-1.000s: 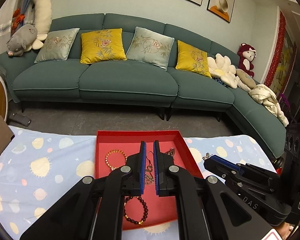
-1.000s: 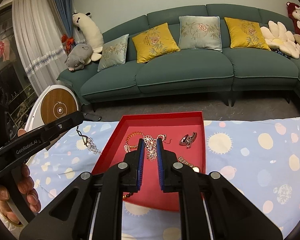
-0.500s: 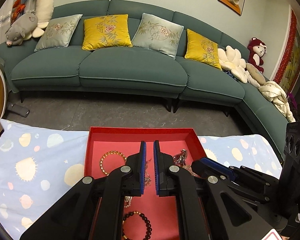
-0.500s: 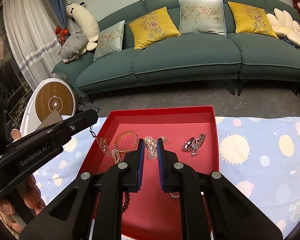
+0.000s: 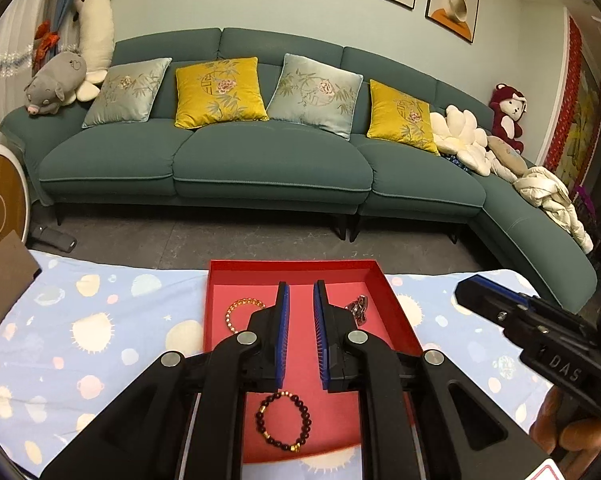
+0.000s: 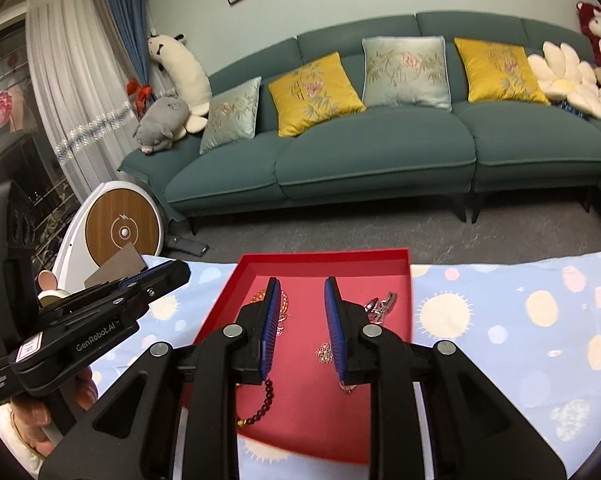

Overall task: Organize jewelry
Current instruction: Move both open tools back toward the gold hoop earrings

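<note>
A red tray (image 5: 216, 280) lies on the patterned tablecloth and also shows in the right wrist view (image 6: 324, 258). In it lie a gold bead bracelet (image 5: 242, 308), a dark bead bracelet (image 5: 284, 424), a silver clip (image 5: 358, 308) and a small silver flower piece (image 6: 323, 353). My left gripper (image 5: 300, 292) is open and empty above the tray. My right gripper (image 6: 300, 288) is open and empty above the tray too. The dark bracelet (image 6: 260, 404) and the silver clip (image 6: 380, 304) show beside the right fingers.
The table carries a blue cloth with suns and planets (image 5: 80, 340). A brown cardboard piece (image 5: 0, 276) stands at its left edge. A green sofa (image 5: 260, 160) with cushions stands behind the table across a strip of grey floor. A round wooden-faced machine (image 6: 120, 232) sits at the left.
Both grippers have opened. The chain that hung from the left gripper is no longer in it. Both grippers have pulled back and up from the tray.
</note>
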`<action>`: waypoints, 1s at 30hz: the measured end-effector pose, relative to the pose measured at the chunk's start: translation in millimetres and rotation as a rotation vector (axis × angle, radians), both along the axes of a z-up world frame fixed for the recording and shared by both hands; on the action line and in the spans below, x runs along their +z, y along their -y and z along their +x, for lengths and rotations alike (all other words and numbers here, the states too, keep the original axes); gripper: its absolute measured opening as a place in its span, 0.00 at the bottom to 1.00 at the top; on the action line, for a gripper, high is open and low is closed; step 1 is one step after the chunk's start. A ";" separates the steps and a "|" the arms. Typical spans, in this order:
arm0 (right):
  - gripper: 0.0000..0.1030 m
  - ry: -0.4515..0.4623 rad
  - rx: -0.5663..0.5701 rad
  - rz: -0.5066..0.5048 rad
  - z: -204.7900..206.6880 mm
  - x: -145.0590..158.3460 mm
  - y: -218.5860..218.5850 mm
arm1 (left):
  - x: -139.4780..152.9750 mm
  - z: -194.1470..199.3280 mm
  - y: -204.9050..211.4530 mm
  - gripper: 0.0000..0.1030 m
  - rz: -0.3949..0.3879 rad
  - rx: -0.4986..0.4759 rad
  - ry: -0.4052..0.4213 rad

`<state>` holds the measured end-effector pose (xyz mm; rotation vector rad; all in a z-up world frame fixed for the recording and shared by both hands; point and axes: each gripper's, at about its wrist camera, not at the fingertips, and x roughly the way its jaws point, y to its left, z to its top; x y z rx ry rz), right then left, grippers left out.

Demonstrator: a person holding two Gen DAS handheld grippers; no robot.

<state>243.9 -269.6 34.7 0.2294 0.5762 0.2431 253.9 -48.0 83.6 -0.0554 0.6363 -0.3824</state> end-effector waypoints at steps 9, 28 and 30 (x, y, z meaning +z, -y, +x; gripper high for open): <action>0.28 0.083 -0.080 -0.042 -121.9 36.3 18.5 | 13.7 -99.8 -36.9 0.11 0.037 0.035 0.016; 0.30 -0.252 -0.038 -0.162 -188.0 -106.9 -18.4 | -107.1 -184.6 -40.4 0.17 0.036 0.007 -0.256; 0.30 -0.273 -0.025 -0.188 -183.8 -121.4 -26.1 | -113.7 -185.2 -38.7 0.19 0.043 0.001 -0.272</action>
